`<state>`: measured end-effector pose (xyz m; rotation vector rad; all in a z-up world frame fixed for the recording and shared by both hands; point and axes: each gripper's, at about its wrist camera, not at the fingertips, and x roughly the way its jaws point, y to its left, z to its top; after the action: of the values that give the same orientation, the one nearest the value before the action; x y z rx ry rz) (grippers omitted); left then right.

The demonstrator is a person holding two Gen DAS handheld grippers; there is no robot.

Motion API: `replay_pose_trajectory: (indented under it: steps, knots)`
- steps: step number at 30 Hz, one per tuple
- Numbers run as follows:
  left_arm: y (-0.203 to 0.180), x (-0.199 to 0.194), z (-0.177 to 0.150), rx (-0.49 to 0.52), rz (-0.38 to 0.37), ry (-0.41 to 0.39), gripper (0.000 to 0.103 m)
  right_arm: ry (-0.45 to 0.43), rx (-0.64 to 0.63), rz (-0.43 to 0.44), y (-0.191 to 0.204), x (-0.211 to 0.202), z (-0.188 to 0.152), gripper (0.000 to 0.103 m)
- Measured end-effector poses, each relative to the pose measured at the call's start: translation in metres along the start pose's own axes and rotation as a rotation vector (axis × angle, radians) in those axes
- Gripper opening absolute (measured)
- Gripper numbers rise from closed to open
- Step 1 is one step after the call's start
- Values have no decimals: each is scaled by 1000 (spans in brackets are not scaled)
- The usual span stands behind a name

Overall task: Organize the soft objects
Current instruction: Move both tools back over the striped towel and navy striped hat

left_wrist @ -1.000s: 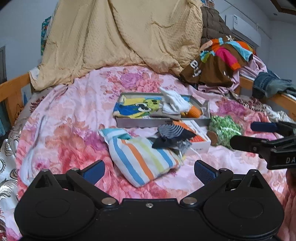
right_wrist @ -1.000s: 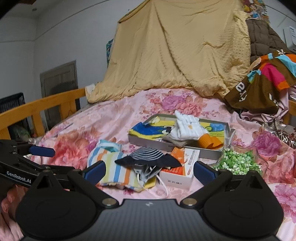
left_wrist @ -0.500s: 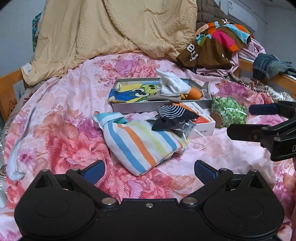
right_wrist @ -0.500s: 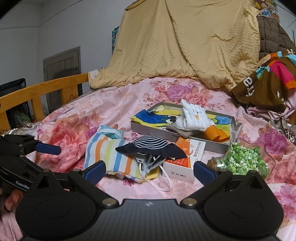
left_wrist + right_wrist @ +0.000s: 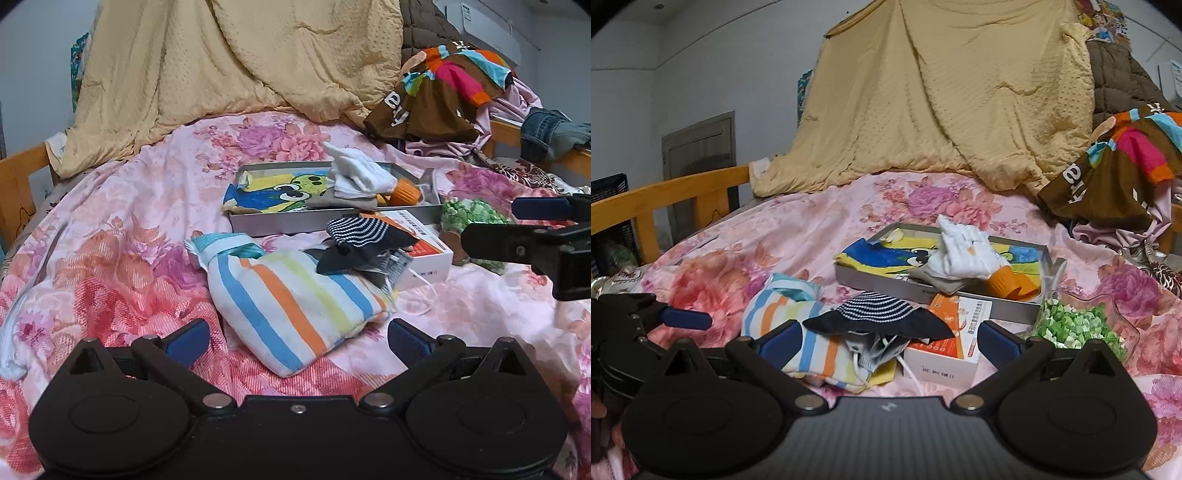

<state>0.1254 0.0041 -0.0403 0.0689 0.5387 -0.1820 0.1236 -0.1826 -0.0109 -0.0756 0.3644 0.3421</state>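
While both grippers are hanging spread and empty over the bed, the work is sitting at the approach step, as I judge it: nothing is being held yet. The left gripper (image 5: 298, 338) is pointing its wide-apart blue fingers at the near end of the striped cloth (image 5: 291, 306), which is lying bunched on the floral bedsheet (image 5: 110, 258) just ahead of it. The right gripper (image 5: 888, 338) is facing the same heap from the other side, its fingers equally parted, with the navy striped sock (image 5: 882, 317) draping over the far end of the striped cloth and over a white-and-orange box (image 5: 949, 343).

Behind those, a shallow metal tray (image 5: 295, 221) is holding a cartoon-print cloth (image 5: 280, 192) and a white sock (image 5: 358, 173), so it is looking like the place where soft things are being gathered. A bag of green bits (image 5: 1075, 325) is sitting just beside the tray and box.

The next move is probably calling for lifting the navy striped sock off first, pinching only fabric and not the white cord trailing under it, then carrying it into the tray.
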Motion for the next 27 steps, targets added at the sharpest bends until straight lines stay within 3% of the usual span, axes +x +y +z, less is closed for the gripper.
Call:
replay_pose_trajectory:
  steps: [17,27]
  knots:
    - [10,24,4,-31,-50,-17,102,-14,77,4,-11,35,1,103]
    - [5,37,5,9,-76,-39,102,17,111,38,-17,55,1,103]
